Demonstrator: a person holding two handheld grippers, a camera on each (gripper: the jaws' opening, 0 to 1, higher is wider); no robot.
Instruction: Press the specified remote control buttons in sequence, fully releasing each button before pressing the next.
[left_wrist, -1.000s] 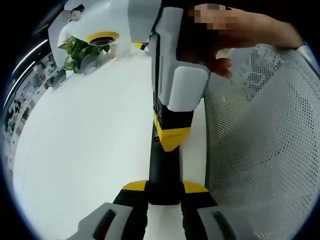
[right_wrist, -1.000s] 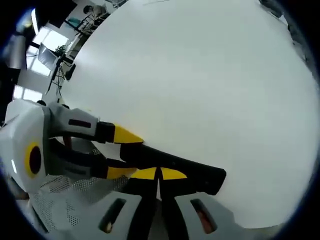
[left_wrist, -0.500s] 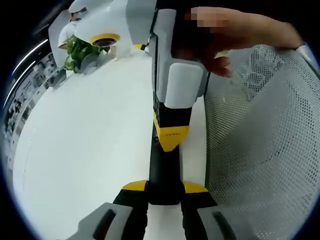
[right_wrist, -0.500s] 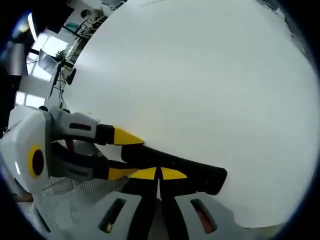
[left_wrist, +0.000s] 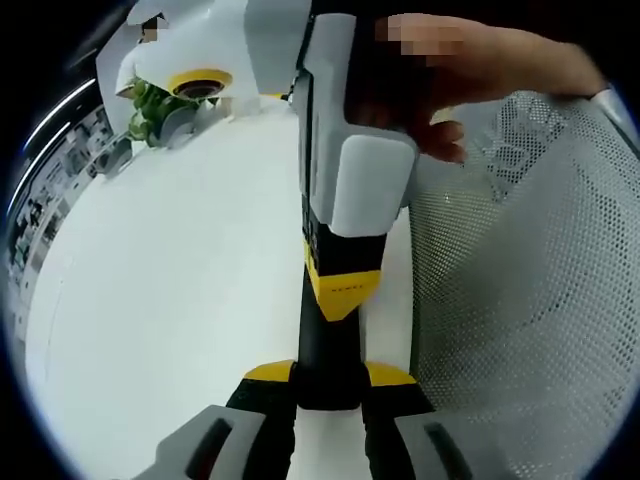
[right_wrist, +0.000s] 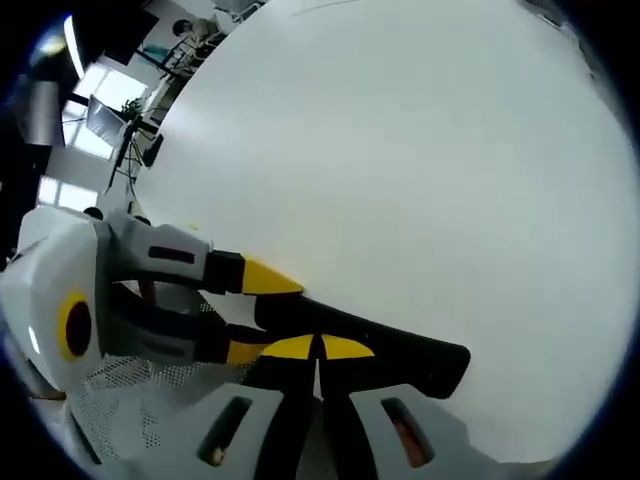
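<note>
Two tools are meeting on one remote control (left_wrist: 323, 340), a long black bar that is hanging just above the white surface (left_wrist: 170, 290). In the left gripper view, the left tool (left_wrist: 328, 376) is clamping the near end of the remote between its yellow-tipped jaws, which are standing only as far apart as the remote is wide. Farther along the bar, the right tool (left_wrist: 342, 288) is coming down from above, with a person's hand (left_wrist: 470, 70) gripping its body. To the right, a white mesh panel (left_wrist: 530, 300) is standing beside the remote.

In the right gripper view, that tool's own jaws are sitting closed together, holding nothing, and their joined yellow tips are resting on the remote's flat side, so a press is probably going on.

The buttons are lying hidden under the tips, and nothing is showing which button this is or what the remote is controlling. How many presses are done, and how many are waiting, cannot be told; a full lift-off is likely due next.
</note>
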